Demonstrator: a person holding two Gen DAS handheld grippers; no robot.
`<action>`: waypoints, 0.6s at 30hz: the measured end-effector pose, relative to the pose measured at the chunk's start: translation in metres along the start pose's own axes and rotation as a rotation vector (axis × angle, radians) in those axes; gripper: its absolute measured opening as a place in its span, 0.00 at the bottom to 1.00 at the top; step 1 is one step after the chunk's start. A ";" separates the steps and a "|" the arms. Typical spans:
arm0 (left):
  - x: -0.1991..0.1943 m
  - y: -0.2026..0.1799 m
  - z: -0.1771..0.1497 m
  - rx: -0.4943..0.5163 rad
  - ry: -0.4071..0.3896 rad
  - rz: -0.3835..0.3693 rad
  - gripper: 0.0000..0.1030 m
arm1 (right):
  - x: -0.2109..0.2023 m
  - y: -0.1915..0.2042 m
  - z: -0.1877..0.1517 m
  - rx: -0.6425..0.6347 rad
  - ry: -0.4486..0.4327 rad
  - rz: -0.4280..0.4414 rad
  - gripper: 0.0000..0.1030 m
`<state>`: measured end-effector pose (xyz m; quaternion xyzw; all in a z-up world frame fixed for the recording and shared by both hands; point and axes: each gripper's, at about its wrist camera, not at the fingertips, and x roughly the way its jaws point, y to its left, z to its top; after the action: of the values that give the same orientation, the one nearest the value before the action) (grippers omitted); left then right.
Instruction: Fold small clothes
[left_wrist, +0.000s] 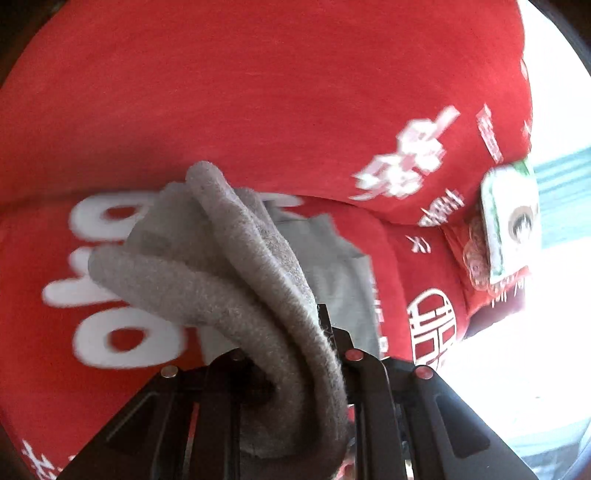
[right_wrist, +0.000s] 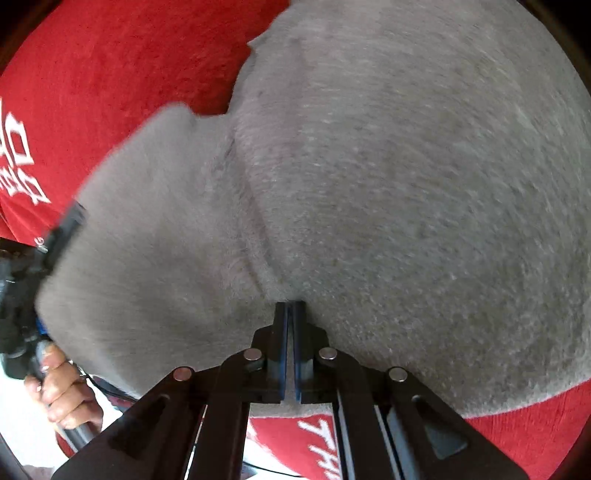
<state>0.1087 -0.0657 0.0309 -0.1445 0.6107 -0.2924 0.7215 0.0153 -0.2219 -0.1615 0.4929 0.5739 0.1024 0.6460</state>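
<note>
A grey fleece garment fills most of the right wrist view, spread over a red cloth with white lettering. My right gripper is shut on the garment's near edge, with a thin layer pinched between its blue pads. In the left wrist view my left gripper is shut on a bunched, folded part of the same grey garment, lifted off the red cloth; its left finger is hidden by the fabric. The left gripper also shows at the garment's left edge in the right wrist view.
A red cloth with white characters covers the surface under the garment. A small white and green packet with a cartoon face lies at its right edge. The person's hand holds the left gripper's handle. Bright white floor lies to the right.
</note>
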 end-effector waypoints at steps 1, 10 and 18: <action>0.009 -0.013 0.002 0.023 0.008 0.008 0.19 | -0.003 -0.003 0.000 0.015 0.002 0.016 0.03; 0.142 -0.113 -0.015 0.243 0.176 0.198 0.19 | -0.072 -0.057 0.015 0.217 -0.167 0.161 0.09; 0.118 -0.131 -0.024 0.317 0.113 0.277 0.46 | -0.098 -0.094 0.029 0.314 -0.202 0.253 0.09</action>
<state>0.0633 -0.2359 0.0054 0.0728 0.6106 -0.2907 0.7331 -0.0327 -0.3514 -0.1739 0.6631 0.4487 0.0423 0.5977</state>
